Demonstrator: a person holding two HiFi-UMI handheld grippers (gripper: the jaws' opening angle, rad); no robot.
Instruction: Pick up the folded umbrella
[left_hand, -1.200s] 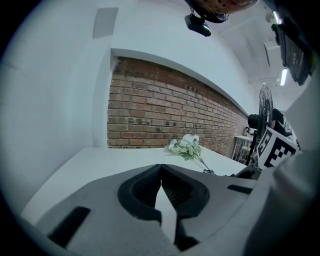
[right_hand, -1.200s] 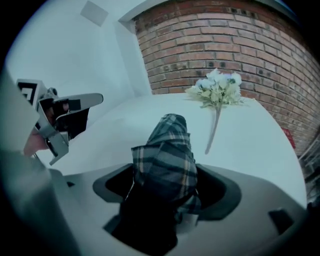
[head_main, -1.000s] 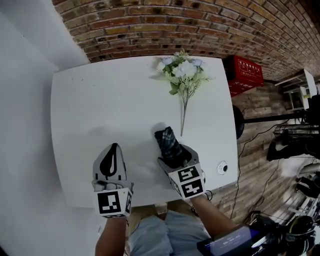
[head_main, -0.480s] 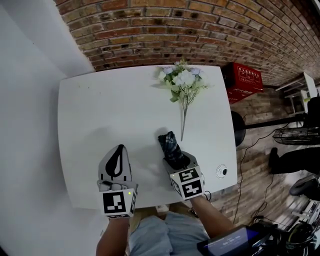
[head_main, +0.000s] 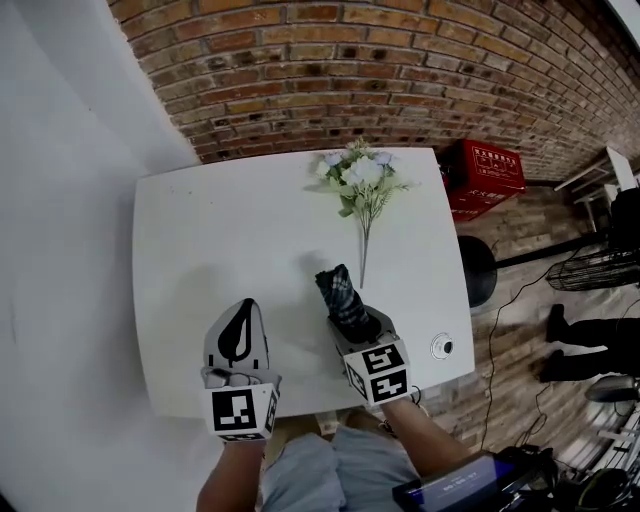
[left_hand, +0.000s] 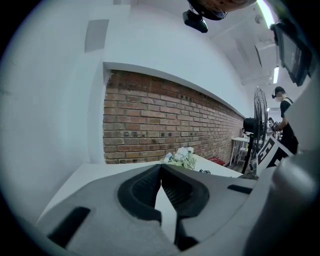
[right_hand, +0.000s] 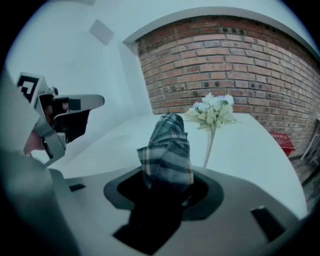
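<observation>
The folded umbrella (head_main: 338, 292), in dark plaid fabric, sticks forward out of my right gripper (head_main: 352, 322) near the front of the white table (head_main: 220, 230). In the right gripper view the umbrella (right_hand: 167, 150) fills the gap of the right gripper (right_hand: 165, 187); the jaws are closing and press on its lower end. It looks raised slightly off the tabletop. My left gripper (head_main: 240, 308) hangs to the left of it, apart from the umbrella, shut with nothing in it. Its tips (left_hand: 161, 167) meet in the left gripper view.
A bunch of pale artificial flowers (head_main: 362, 175) lies at the table's far side, stem pointing toward the umbrella. A small round disc (head_main: 443, 346) sits near the front right corner. A red crate (head_main: 485, 170) stands on the floor to the right, below a brick wall.
The right jaws have drawn in around the umbrella, and both grippers have risen a little above the table. The left gripper stayed shut.
</observation>
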